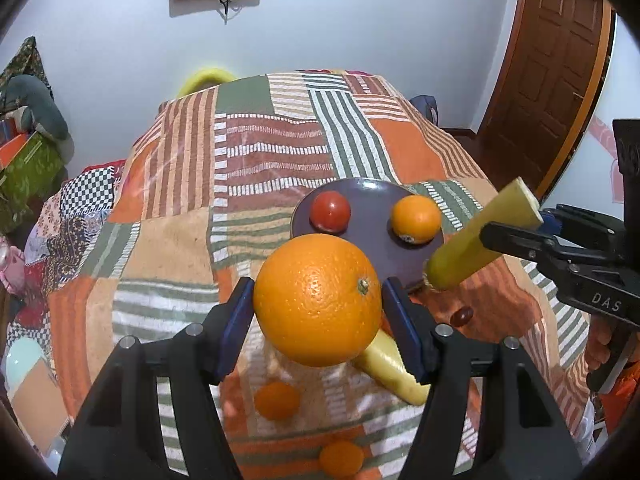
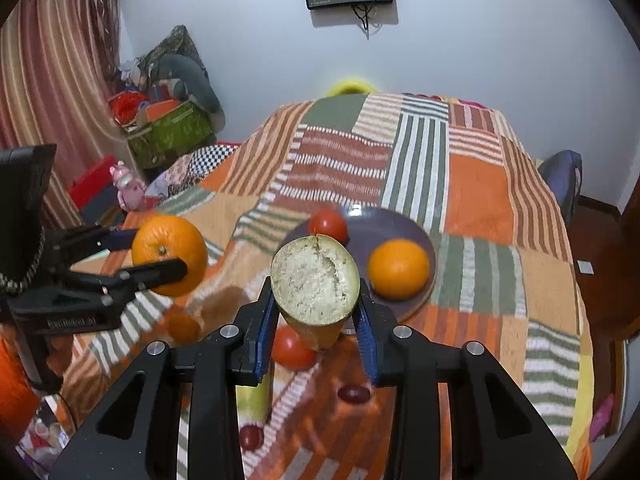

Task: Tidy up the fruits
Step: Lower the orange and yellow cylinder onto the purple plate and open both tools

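My left gripper (image 1: 318,292) is shut on a large orange (image 1: 318,300) and holds it in the air above the patchwork cloth; the right wrist view shows the same grip (image 2: 160,254). My right gripper (image 2: 316,288) is shut on a yellow-green cut fruit piece (image 2: 314,276), pale cut face towards the camera. Seen from the left wrist, this piece (image 1: 476,240) hangs beside the right edge of a purple plate (image 1: 372,194). A tomato (image 1: 330,210) and a small orange (image 1: 416,219) lie on the plate.
Loose on the cloth lie a second yellow fruit piece (image 1: 396,372), two small mandarins (image 1: 277,400), a tomato (image 2: 294,348) and two dark grapes (image 2: 354,394). The cloth drops off at the table edges. A box of clutter (image 2: 168,132) stands at the left, a wooden door (image 1: 548,80) at the right.
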